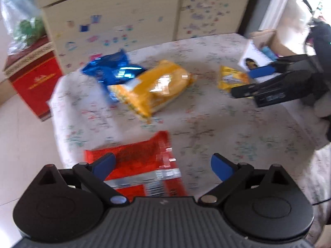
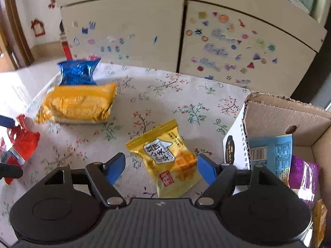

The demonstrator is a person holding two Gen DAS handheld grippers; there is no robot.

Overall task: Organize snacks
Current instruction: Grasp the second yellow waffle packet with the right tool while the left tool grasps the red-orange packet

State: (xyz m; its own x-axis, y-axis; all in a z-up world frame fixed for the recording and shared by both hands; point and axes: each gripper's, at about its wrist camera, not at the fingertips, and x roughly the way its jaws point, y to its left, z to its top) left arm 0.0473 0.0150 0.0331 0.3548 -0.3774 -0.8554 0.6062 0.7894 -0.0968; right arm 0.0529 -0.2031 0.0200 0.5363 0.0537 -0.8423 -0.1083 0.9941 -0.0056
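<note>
Left gripper (image 1: pixel 162 166): jaws apart, red snack packet (image 1: pixel 142 165) lying between them on the tabletop (image 1: pixel 206 124). Right gripper (image 2: pixel 161 169): jaws apart, small yellow snack packet (image 2: pixel 167 159) between them; cardboard box (image 2: pixel 289 119) just right of the jaws.

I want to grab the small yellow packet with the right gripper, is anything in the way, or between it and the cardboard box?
Nothing visible blocks it. The right gripper is open with the small yellow packet between its fingers on the tablecloth. The cardboard box sits just to the right, open, with only bare cloth between.
</note>
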